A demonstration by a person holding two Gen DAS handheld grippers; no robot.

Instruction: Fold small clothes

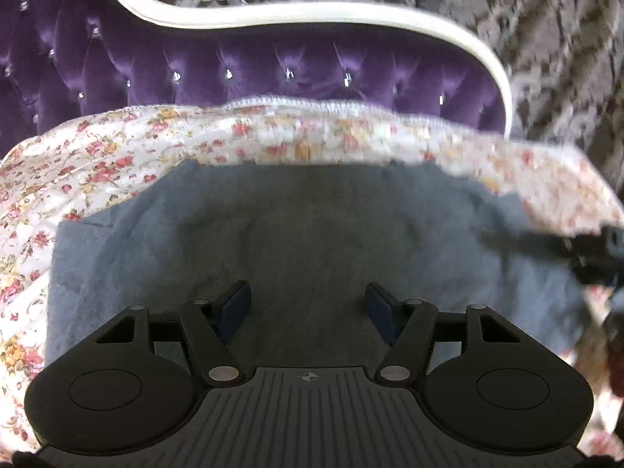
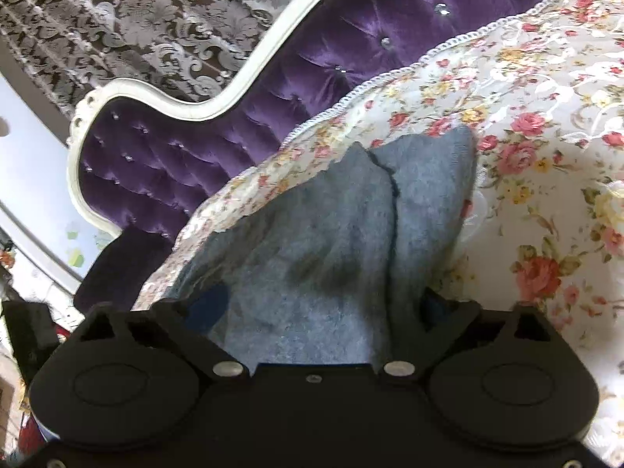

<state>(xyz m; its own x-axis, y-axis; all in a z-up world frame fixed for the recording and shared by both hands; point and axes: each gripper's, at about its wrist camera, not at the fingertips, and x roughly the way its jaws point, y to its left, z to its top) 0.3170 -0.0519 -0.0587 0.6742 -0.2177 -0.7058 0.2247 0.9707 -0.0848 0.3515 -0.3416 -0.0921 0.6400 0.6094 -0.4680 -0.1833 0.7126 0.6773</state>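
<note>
The blue-grey garment lies spread on the floral bedcover, so the left hand-held gripper hovers wide above it, while the right hand-held gripper, jaws apart, has cloth bunched between them, probably to fold.

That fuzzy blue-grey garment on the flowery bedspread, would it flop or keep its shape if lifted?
Probably floppy: the blue-grey garment lies in soft creases and humps on the floral bedspread. Likely light, since its fuzzy knit looks thin. It should not slip easily; the nap looks grippy, and the right gripper already has fabric bunched between its fingers.
</note>
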